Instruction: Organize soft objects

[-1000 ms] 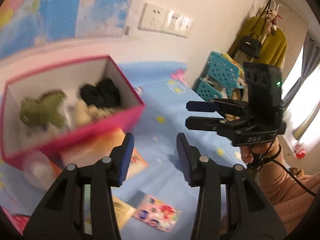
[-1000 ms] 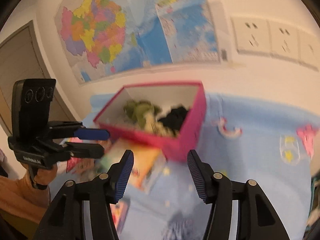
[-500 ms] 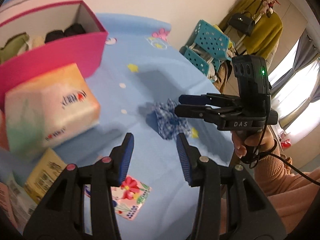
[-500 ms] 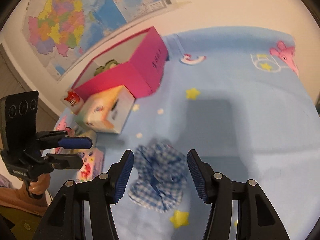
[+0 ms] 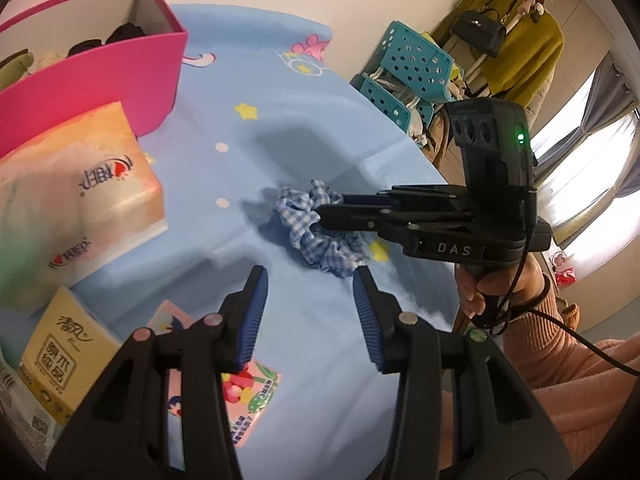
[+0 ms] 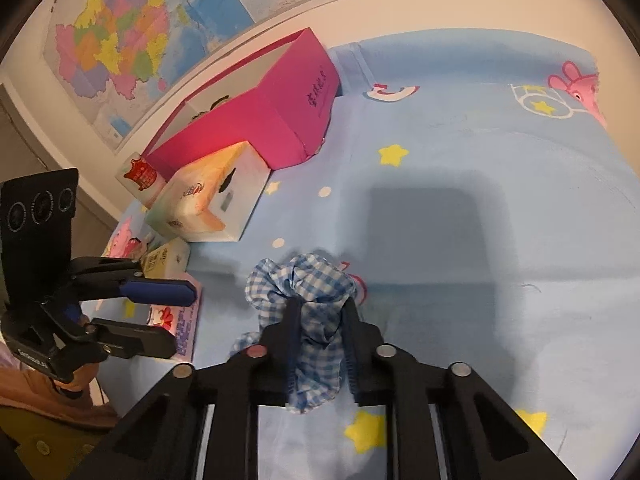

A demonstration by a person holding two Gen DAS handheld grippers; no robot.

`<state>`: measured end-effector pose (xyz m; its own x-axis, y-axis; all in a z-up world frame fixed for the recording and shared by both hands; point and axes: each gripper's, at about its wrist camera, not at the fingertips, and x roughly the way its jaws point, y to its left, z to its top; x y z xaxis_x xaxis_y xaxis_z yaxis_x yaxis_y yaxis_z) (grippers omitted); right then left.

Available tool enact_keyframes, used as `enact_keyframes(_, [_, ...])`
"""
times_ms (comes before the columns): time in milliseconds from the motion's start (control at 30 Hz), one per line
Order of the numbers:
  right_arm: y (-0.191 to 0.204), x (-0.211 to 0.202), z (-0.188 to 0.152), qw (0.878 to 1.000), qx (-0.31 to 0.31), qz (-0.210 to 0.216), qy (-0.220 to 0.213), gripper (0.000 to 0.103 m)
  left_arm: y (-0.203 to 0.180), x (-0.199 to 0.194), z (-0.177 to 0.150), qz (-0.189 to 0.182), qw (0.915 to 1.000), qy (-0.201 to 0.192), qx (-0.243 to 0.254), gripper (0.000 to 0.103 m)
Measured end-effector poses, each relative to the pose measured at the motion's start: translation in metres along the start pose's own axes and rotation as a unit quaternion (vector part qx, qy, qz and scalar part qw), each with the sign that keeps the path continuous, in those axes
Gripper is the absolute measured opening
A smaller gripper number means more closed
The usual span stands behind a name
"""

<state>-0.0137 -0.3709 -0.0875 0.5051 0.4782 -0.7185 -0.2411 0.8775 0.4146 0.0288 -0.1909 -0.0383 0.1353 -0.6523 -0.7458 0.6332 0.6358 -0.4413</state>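
Observation:
A blue checked scrunchie [image 5: 316,240] [image 6: 308,284] lies on the light blue sheet. My right gripper [image 5: 324,210] [image 6: 320,304] has it bunched between the jaws, which are closing; the pads press on the cloth from both sides. My left gripper [image 5: 310,276] [image 6: 180,318] stands open just short of the scrunchie with nothing between its fingers. At the back left sits the pink box [image 5: 100,76] [image 6: 272,120], open on top, with black soft pieces [image 5: 124,32] and a green one inside.
A tissue box [image 5: 72,200] [image 6: 212,208] stands against the pink box. A yellow tissue pack [image 5: 56,364] and picture cards [image 5: 248,392] lie at the front left. Teal baskets [image 5: 408,68] stand beyond the bed's right edge.
Both grippers sank toward the sheet and tipped downward. The right gripper came over the scrunchie and its wide jaws closed on it. The left jaws kept their gap.

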Motion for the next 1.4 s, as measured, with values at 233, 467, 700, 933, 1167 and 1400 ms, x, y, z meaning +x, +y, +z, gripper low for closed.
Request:
enact_keyframes(233, [0.012, -0.01, 0.003, 0.999, -0.001, 0.029, -0.026, 0.011, -0.001, 0.012, 0.0, -0.004, 0.9999, 0.014, 0.002, 0.046])
enact_keyframes(467, [0.033, -0.022, 0.012, 0.997, -0.018, 0.058, -0.048, 0.01, 0.002, 0.012, 0.001, -0.007, 0.9999, 0.011, -0.004, 0.046])
enact_keyframes(700, [0.061, -0.031, 0.037, 0.992, -0.054, 0.085, -0.073, 0.01, 0.006, -0.013, 0.008, 0.0, 0.9994, -0.034, -0.004, 0.045])
enact_keyframes(933, [0.086, -0.031, 0.077, 0.986, -0.096, 0.098, -0.098, 0.01, 0.018, -0.049, 0.029, 0.027, 0.9964, -0.08, -0.002, 0.042])
enact_keyframes(1167, [0.102, -0.023, 0.126, 0.981, -0.12, 0.098, -0.113, 0.01, 0.045, -0.068, 0.058, 0.071, 0.9919, -0.103, -0.021, 0.039])
enact_keyframes(1400, [0.111, -0.006, 0.171, 0.979, -0.131, 0.09, -0.123, 0.01, 0.069, -0.073, 0.094, 0.111, 0.9863, -0.115, -0.04, 0.036])
